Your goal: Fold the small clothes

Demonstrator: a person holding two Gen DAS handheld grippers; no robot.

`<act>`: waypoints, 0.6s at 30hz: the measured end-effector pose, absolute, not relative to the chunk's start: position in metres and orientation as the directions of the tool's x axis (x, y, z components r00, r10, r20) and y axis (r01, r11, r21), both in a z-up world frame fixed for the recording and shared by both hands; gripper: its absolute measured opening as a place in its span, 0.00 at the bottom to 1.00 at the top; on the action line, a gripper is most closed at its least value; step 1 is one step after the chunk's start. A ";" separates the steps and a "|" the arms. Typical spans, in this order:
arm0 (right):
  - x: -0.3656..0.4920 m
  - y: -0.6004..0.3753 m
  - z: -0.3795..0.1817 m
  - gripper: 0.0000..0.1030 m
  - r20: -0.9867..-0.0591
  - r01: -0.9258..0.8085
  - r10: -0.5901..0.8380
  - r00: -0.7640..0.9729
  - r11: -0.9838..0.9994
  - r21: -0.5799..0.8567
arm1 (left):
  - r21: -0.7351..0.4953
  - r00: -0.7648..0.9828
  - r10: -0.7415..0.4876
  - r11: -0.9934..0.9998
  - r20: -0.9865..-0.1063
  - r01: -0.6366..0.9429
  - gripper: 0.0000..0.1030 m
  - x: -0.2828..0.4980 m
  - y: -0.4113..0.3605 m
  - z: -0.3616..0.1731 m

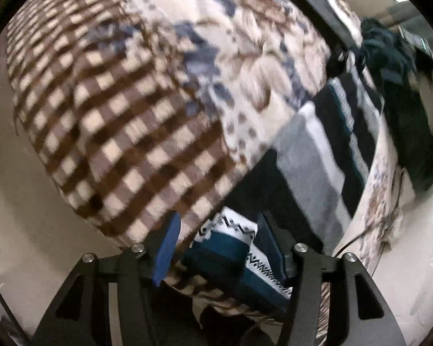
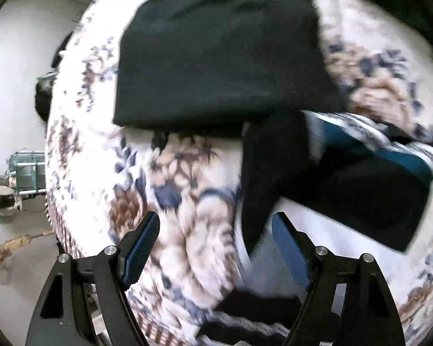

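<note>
My left gripper points down at a bed, close to the cover. A teal and white patterned knit piece lies between its blue pads, which stand apart from it and do not press it. Beyond it lies a grey, white, black and teal striped garment. My right gripper is wide open over the floral blanket, with only the pointed tip of a black cloth reaching between its fingers. A folded black garment lies further ahead. The teal and white patterned piece lies to the right.
A brown and cream checked blanket covers the left part of the bed, beside the floral blanket. A dark teal pile of clothes sits at the far right. Pale floor with a wheeled cart lies left of the bed edge.
</note>
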State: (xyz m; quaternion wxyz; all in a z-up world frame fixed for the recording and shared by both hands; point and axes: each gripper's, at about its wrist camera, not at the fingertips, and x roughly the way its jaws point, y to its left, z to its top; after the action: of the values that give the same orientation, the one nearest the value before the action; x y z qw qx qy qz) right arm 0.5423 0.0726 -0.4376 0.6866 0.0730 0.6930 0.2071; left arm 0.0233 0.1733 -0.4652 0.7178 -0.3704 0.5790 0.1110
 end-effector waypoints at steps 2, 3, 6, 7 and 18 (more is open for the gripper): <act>0.519 0.047 -0.424 0.80 -0.930 -0.212 0.367 -0.012 0.908 0.362 | -0.413 0.321 -0.269 0.701 -0.908 -0.581 0.56 0.027 0.178 -0.458; 0.497 0.028 -0.420 0.80 -0.936 -0.215 0.351 0.002 0.915 0.342 | -0.419 0.330 -0.270 0.707 -0.904 -0.570 0.59 0.033 0.178 -0.455; 0.431 -0.025 -0.430 0.80 -0.946 -0.174 0.321 -0.043 0.930 0.324 | -0.410 0.303 -0.285 0.739 -0.909 -0.534 0.59 0.053 0.167 -0.463; 0.404 -0.044 -0.441 0.80 -0.945 -0.132 0.316 -0.089 0.936 0.325 | -0.399 0.282 -0.290 0.760 -0.914 -0.513 0.59 0.061 0.161 -0.469; 0.146 -0.135 -0.549 0.80 -0.820 0.224 0.425 -0.384 0.904 0.363 | -0.271 0.151 -0.229 0.887 -0.961 -0.373 0.13 0.074 0.122 -0.487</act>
State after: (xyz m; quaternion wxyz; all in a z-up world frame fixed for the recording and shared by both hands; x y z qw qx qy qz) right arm 0.1456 -0.1353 -0.5495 0.5190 0.1964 0.8263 0.0965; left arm 0.0739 0.1218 -0.4874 0.7225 -0.2319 0.6494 0.0498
